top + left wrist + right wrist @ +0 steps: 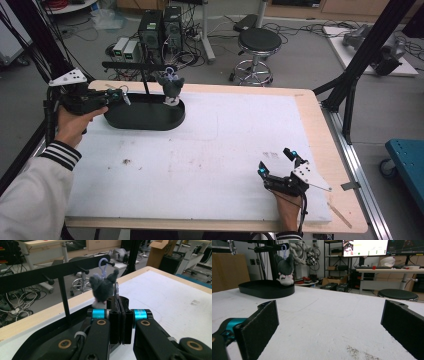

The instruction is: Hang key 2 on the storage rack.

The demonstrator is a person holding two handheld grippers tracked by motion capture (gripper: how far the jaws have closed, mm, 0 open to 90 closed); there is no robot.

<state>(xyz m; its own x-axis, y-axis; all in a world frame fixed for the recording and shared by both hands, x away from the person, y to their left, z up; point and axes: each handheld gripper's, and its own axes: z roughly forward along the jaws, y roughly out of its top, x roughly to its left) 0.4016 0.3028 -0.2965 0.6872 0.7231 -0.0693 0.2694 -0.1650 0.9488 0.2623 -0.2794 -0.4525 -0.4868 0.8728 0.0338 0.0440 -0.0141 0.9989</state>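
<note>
A grey plush toy (171,87) hangs by a lilac loop (103,263) from a peg of the black rack (132,65). The rack stands in a black oval tray (145,117) at the table's back left. My left gripper (122,96) is level at the tray's left end, pointing toward the plush (102,287). It is shut on a thin metal ring (116,290) that sticks up between its jaws, just short of the toy. My right gripper (276,161) rests open near the front right edge, with nothing between its pads (259,327). From there the plush (285,268) and tray (267,290) are far off.
White foam sheet (210,145) covers the wooden table. Black frame posts (370,45) rise at the right and left corners. A stool (256,50) and computer towers (161,27) stand on the floor behind the table. Small dirt marks lie on the sheet.
</note>
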